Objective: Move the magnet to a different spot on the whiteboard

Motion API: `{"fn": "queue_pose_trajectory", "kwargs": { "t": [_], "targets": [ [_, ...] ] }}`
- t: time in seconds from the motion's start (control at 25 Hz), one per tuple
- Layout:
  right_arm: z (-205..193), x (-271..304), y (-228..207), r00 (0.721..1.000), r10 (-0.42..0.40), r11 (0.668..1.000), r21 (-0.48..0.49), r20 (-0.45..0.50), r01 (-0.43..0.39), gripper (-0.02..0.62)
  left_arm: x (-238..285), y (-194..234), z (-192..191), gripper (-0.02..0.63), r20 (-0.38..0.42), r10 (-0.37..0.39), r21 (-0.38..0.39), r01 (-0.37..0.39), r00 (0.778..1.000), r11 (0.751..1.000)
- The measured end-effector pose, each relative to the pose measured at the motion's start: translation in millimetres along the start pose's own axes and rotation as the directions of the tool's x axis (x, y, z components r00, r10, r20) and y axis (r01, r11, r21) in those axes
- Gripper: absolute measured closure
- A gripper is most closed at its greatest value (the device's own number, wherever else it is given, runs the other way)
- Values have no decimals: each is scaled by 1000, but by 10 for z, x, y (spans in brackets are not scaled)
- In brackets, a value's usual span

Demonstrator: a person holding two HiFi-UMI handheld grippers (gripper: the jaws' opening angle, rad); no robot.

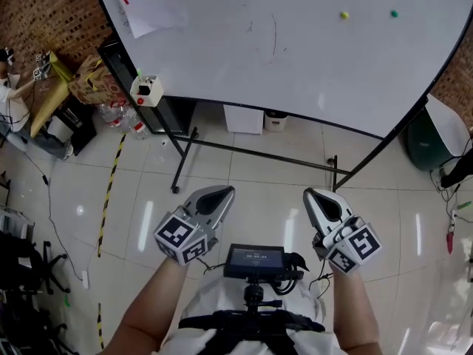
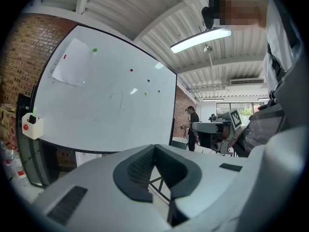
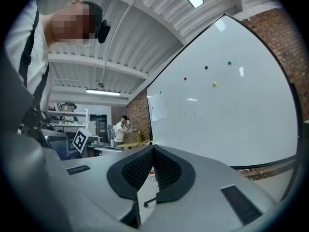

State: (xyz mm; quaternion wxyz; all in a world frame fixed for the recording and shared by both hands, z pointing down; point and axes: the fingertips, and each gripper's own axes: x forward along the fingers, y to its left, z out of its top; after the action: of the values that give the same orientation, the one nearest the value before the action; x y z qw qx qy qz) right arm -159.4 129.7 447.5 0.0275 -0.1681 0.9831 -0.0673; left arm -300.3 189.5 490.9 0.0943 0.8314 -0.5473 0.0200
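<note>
Left gripper (image 1: 222, 192) and right gripper (image 1: 314, 195) face the whiteboard (image 1: 295, 58) from well back, jaws closed together, empty

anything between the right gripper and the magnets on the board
Nothing visible. The right gripper, jaws shut and empty, is held low, well short of the whiteboard, with only open air up to the yellow magnet and green magnet. The board around them is bare, so other spots look free.

I see a white box with a red button (image 1: 146, 89) near plastic bottles (image 1: 118, 115) on the tiled floor (image 1: 259, 176), which striped hazard tape (image 1: 109, 191) crosses.
</note>
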Motion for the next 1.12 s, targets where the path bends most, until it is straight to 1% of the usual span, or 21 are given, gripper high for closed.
{"fn": "queue_pose_trajectory", "kwargs": {
  "t": [0.16,0.24,0.4,0.52,0.64,0.8,0.92,1.0,1.12],
  "targets": [
    [-49,108,147,999,3,1000,21,-39,-2,569,-152,73,-3,575,-5,-8,-21,8,1000,1000],
    [-21,165,130,999,0,999,33,-47,1,571,-164,123,26,575,-17,-3,-35,2,1000,999],
    [-1,368,-23,999,7,999,48,-51,-4,569,-110,275,123,575,-38,8,-32,-10,999,999],
    [-27,523,-142,998,28,998,56,-57,-25,569,-61,456,99,575,-46,38,-48,-40,998,998],
    [-50,676,-282,997,48,997,69,-67,-43,571,32,577,208,575,-47,70,-55,-73,996,996],
    [-33,888,-496,994,79,994,79,-72,-73,571,221,688,261,575,-55,76,-52,-79,996,995],
    [1,1050,-665,990,108,993,62,-86,-103,569,396,860,293,575,-45,94,-65,-97,995,993],
    [6,1148,-808,988,118,993,44,-103,-114,569,526,972,329,575,-43,103,-58,-105,994,993],
    [-44,1218,-1089,980,119,992,-18,-162,-123,569,756,1108,385,575,-26,105,-50,-106,994,993]
  ]
}}
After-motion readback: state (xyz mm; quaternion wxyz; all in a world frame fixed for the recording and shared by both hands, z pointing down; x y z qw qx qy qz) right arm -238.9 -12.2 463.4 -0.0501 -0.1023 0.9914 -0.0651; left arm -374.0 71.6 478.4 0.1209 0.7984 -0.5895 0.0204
